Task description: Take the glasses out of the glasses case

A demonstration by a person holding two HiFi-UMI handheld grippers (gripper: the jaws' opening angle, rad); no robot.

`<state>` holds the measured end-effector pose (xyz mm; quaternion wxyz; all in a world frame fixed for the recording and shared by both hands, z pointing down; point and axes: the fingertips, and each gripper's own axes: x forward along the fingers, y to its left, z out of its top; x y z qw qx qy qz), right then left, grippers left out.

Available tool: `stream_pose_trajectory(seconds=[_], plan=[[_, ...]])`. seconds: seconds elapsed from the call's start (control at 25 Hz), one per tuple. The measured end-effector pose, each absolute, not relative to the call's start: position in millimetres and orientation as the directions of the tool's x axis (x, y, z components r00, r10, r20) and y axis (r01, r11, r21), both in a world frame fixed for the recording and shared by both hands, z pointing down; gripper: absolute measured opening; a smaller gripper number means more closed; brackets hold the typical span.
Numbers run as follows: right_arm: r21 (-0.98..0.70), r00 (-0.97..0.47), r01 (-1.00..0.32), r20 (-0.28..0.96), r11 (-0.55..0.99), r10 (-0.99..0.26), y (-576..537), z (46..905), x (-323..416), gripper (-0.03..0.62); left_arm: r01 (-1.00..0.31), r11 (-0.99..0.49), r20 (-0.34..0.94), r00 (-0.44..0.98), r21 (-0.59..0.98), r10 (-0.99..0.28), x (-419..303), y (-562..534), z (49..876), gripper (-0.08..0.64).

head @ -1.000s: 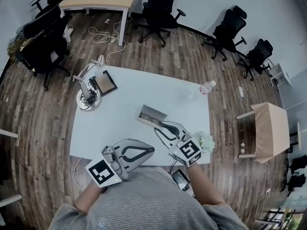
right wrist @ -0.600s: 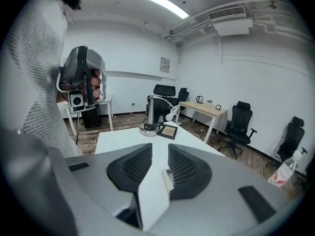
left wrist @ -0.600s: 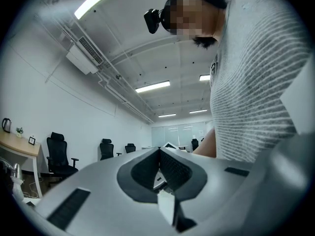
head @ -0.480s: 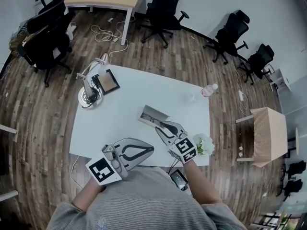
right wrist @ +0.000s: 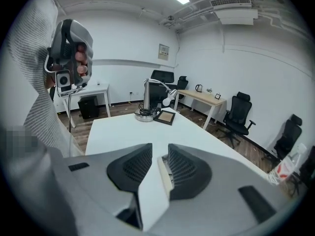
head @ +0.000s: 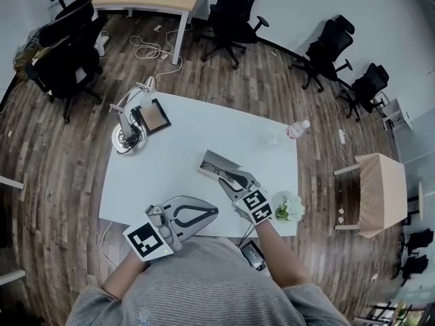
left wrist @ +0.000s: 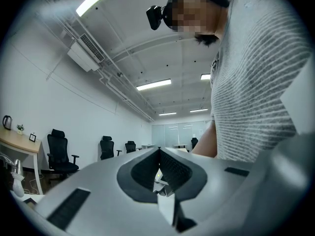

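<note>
White table (head: 183, 138): glasses case (head: 216, 161), lamp (head: 126, 129), bottle (head: 296, 128)

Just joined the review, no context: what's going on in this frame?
A person stands at a white table with a hand-held gripper in each hand. The right gripper is at the glasses case, which looks open, mid-table. Its jaws are slightly apart, with a thin pale edge in the gap and nothing clearly clamped. The left gripper is shut and empty near the table's front edge. No glasses are visible outside the case.
</note>
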<state>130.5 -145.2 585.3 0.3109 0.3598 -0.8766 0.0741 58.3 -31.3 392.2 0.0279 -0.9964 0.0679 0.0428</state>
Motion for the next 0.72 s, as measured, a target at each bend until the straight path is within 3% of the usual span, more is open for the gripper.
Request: stream_pose_trajectory(seconds=[0.72], plan=[[0.193, -0.4, -0.649, 0.737, 0.736, -0.545, -167.7, 645.6, 148.7, 0.104, -0.137, -0.99, -0.082, 0.988, -0.044, -0.133, 55.3, -34.5, 396.3, 0.011]])
